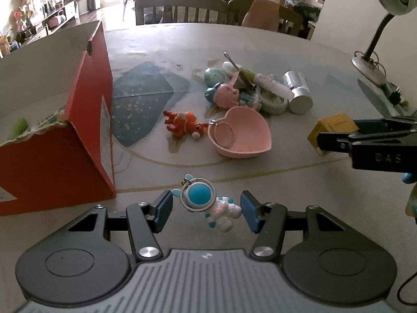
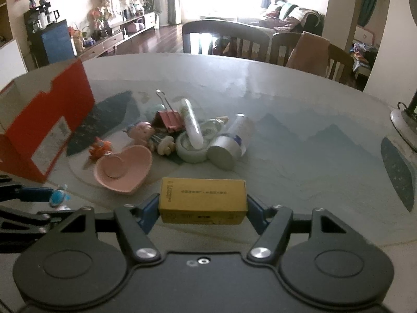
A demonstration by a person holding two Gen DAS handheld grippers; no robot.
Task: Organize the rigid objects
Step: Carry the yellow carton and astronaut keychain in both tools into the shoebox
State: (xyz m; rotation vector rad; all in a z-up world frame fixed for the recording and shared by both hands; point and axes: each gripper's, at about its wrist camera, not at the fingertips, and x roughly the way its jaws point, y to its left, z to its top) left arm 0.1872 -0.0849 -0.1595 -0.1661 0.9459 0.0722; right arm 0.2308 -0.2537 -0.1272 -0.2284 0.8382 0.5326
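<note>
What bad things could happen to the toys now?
The astronaut keychain sits crooked between the left gripper's pads, so it might slip out. The right gripper holds the yellow box only by its ends, so it could twist loose. Both could miss the red box if dropped early.
</note>
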